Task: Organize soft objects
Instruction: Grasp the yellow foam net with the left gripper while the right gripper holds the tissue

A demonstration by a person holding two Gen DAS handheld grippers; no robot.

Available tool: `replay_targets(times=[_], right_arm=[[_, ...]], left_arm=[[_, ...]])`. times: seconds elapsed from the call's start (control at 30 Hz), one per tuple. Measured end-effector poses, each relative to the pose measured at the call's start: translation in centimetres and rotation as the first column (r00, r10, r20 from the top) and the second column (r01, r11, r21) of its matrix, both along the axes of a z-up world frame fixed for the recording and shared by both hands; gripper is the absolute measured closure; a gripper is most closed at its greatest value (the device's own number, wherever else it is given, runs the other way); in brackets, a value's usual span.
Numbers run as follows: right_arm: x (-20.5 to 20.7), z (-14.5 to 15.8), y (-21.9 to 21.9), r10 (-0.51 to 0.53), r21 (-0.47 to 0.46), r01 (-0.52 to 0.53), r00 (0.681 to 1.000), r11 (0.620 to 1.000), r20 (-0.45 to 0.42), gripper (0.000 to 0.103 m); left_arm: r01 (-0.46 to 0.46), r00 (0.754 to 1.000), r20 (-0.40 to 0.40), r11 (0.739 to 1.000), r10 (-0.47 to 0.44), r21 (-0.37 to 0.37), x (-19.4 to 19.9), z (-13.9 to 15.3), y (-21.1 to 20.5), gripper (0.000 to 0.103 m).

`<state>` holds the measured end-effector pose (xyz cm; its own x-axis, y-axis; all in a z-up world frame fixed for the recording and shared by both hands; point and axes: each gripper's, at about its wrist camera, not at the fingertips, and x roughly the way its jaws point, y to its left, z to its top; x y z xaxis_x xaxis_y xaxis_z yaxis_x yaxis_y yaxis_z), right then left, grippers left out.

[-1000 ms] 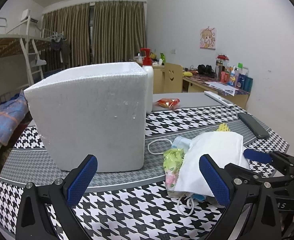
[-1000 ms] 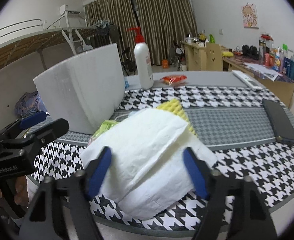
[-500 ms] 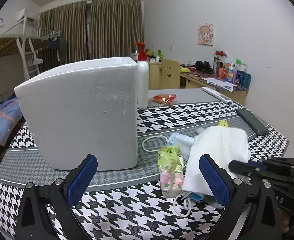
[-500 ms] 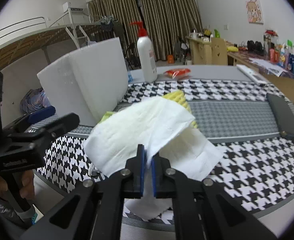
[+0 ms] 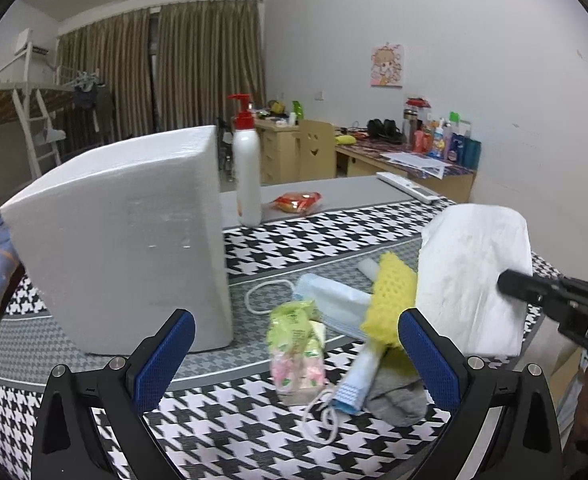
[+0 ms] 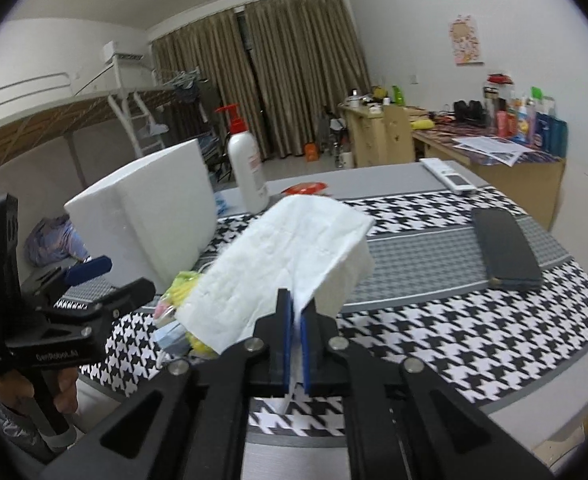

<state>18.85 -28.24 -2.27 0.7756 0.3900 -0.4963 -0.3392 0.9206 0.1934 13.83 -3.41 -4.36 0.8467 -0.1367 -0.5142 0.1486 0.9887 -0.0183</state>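
My right gripper is shut on a white paper tissue and holds it lifted above the table; the tissue also shows in the left wrist view. My left gripper is open and empty, low over the table's front edge. Between its fingers lies a pile: a green snack packet, a blue face mask, a yellow sponge and a grey cloth. A white foam box stands at the left.
A white pump bottle with a red top stands behind the box, an orange packet next to it. A dark phone case and a white remote lie at the table's right. The table has a houndstooth cloth.
My right gripper, open around the tissue a second ago, shut on it and lifted it off the pile, which uncovered the sponge, the mask and the grey cloth. The left gripper stayed open.
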Motion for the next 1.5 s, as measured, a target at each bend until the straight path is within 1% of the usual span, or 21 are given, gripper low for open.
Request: replay_targets(times=[0.17,0.4,0.53,0.57,0.7,0.73,0.77,0.83,0.9,0.93,1.0,1.03,1.1,1.17,1.3,1.5], right_arm=[[-0.2,0.1,-1.4,-0.037,0.008,0.036,0.999,0.999,0.012,0.097],[0.3,-1.1,-2.8,-0.062,0.023,0.062,0.998,0.998,-0.023,0.097],[0.2,-1.6,-3.6,-0.070,0.025,0.070,0.997,0.997,-0.031,0.096],[0.2,-1.6,-3.8,-0.074,0.026,0.074,0.997,0.997,-0.033,0.096],[0.3,-2.1,-4.4,-0.086,0.030,0.087,0.995,0.996,-0.045,0.096],[0.3,-2.2,-4.5,-0.087,0.029,0.089,0.995,0.996,-0.048,0.096],[0.3,-2.3,-4.5,-0.089,0.029,0.090,0.995,0.995,-0.053,0.096],[0.4,-2.5,-4.5,-0.088,0.028,0.089,0.994,0.996,-0.059,0.096],[0.5,-2.7,-4.6,-0.086,0.030,0.088,0.994,0.996,-0.064,0.096],[0.5,-2.7,-4.7,-0.086,0.031,0.088,0.994,0.996,-0.066,0.096],[0.5,-2.9,-4.7,-0.086,0.030,0.088,0.994,0.996,-0.069,0.096],[0.5,-2.9,-4.7,-0.086,0.030,0.088,0.994,0.996,-0.071,0.096],[0.6,-3.1,-4.8,-0.088,0.030,0.091,0.993,0.995,-0.079,0.096],[0.7,-3.2,-4.8,-0.088,0.031,0.090,0.993,0.995,-0.082,0.096],[0.7,-3.1,-4.7,-0.085,0.030,0.088,0.993,0.996,-0.078,0.096],[0.5,-2.3,-4.7,-0.081,0.036,0.083,0.995,0.996,-0.055,0.096]], left_arm=[[0.047,0.999,-0.013,0.999,-0.047,0.018,0.5,-0.2,-2.0,0.001],[0.098,0.995,-0.014,0.992,-0.097,0.074,1.4,-0.1,-4.8,0.001],[0.122,0.992,-0.044,0.989,-0.119,0.086,2.3,-0.8,-5.8,0.001],[0.124,0.992,-0.049,0.988,-0.120,0.089,2.5,-1.0,-5.9,0.003],[0.136,0.987,-0.095,0.986,-0.127,0.094,3.4,-1.8,-6.4,0.020],[0.137,0.986,-0.104,0.986,-0.127,0.095,3.5,-1.9,-6.4,0.022],[0.138,0.986,-0.108,0.986,-0.127,0.097,3.6,-2.0,-6.5,0.027],[0.142,0.984,-0.119,0.984,-0.130,0.103,3.7,-2.3,-6.7,0.032],[0.150,0.982,-0.130,0.983,-0.136,0.107,3.8,-2.5,-6.9,0.042],[0.151,0.982,-0.134,0.982,-0.136,0.110,3.8,-2.6,-7.1,0.044],[0.158,0.980,-0.142,0.980,-0.141,0.123,3.7,-2.7,-7.3,0.053],[0.159,0.980,-0.143,0.979,-0.140,0.128,3.6,-2.7,-7.4,0.055],[0.154,0.981,-0.138,0.977,-0.134,0.145,3.4,-2.8,-7.5,0.071],[0.161,0.981,-0.134,0.977,-0.143,0.140,3.3,-2.6,-7.5,0.077],[0.197,0.975,-0.127,0.972,-0.180,0.128,3.0,-2.2,-7.7,0.083],[0.229,0.971,-0.096,0.968,-0.220,0.100,2.3,-1.1,-7.6,0.084]])
